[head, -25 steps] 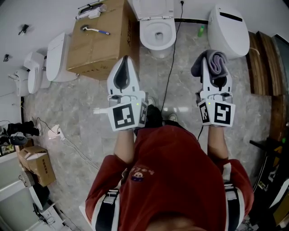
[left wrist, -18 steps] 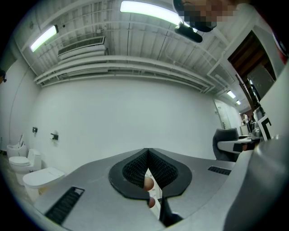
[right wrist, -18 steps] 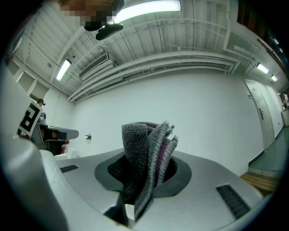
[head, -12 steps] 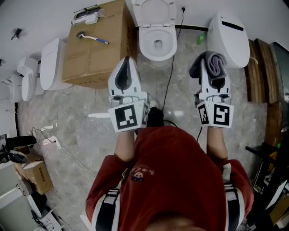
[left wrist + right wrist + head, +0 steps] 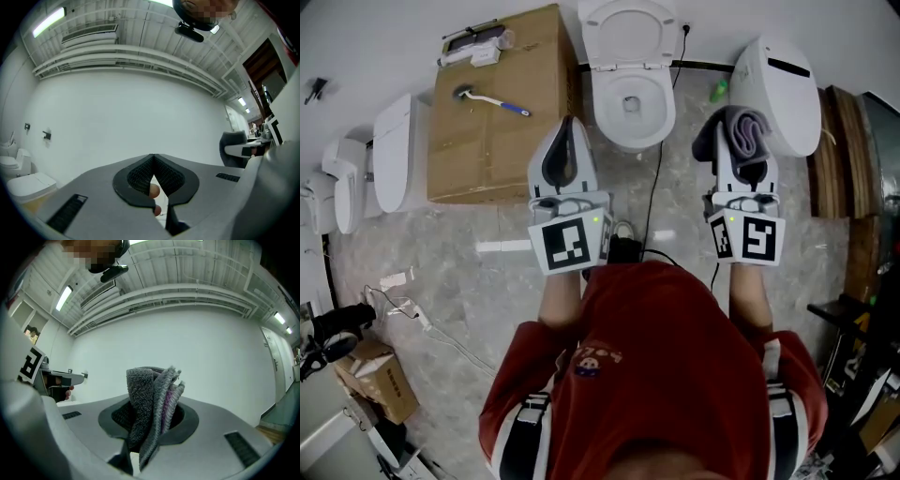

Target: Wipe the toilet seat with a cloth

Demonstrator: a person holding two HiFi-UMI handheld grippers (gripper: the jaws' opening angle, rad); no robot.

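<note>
A white toilet (image 5: 630,98) with its lid raised stands against the far wall, between my two grippers in the head view. My left gripper (image 5: 563,125) is shut with nothing in it, just left of the bowl and held above the floor. In the left gripper view the closed jaws (image 5: 153,161) face a bare white wall. My right gripper (image 5: 741,131) is shut on a folded grey and purple cloth (image 5: 739,133), right of the bowl. The cloth (image 5: 152,404) stands up between the jaws in the right gripper view.
A cardboard box (image 5: 492,112) with a toilet brush (image 5: 492,98) on top stands left of the toilet. A second white toilet (image 5: 783,84) stands at the right, more white fixtures (image 5: 389,155) at the left. A black cable (image 5: 656,178) runs along the marble floor.
Both grippers have travelled forward toward the far wall; the toilet, the box and the right toilet now lie closer in the head view. The cloth stays in the right gripper.
</note>
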